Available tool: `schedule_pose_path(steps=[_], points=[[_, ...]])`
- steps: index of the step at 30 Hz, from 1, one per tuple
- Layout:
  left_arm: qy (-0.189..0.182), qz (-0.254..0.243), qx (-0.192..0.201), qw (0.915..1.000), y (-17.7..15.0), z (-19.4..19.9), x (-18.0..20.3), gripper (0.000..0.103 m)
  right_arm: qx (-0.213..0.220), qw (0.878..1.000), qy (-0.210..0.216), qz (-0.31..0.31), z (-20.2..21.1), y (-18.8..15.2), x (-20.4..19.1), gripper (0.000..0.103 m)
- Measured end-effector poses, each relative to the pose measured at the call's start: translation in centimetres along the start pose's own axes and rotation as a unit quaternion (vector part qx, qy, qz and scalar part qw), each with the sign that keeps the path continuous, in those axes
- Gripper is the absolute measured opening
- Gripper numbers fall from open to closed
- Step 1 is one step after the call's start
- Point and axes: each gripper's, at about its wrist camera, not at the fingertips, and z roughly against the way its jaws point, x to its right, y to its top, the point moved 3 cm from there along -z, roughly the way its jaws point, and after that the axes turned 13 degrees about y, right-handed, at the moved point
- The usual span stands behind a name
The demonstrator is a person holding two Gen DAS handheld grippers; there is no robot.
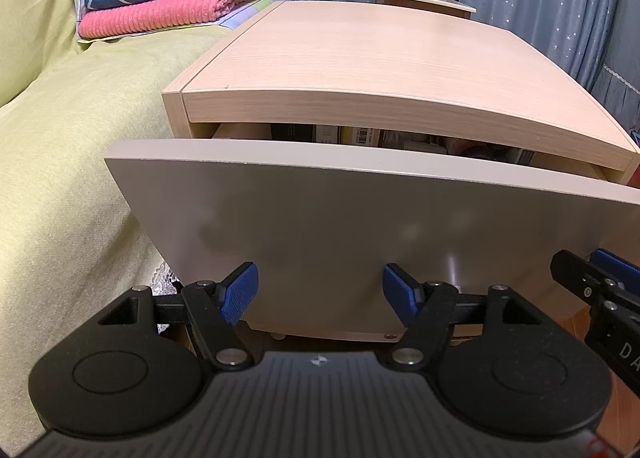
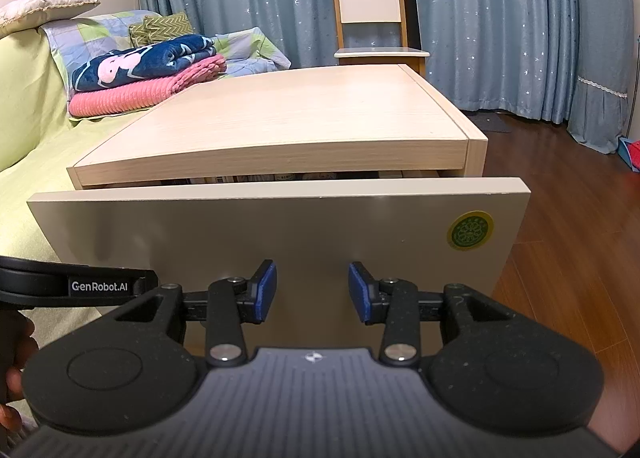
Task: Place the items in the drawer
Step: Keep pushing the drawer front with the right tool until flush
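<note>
The drawer (image 2: 280, 234) stands slightly pulled out from the nightstand (image 2: 288, 121), with packed items (image 1: 360, 135) visible in the gap. Left tongs (image 1: 320, 294) and right tongs (image 2: 312, 292), both spread apart and empty, face the drawer's front panel.

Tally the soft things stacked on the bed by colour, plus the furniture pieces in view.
Navy blanket: 1
Pink blanket: 1
Green zigzag cushion: 1
Patchwork quilt: 1
Nightstand: 1
Chair: 1
Total: 6
</note>
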Motion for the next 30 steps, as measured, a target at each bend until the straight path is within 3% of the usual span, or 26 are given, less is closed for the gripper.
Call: schedule_pose_path(steps=[30], points=[[-0.001,0.003,-0.002,1.0,0.66,-0.67,0.11,0.071,0.003,1.0,-0.001,0.0,-0.5,0.36,-0.06,0.04]])
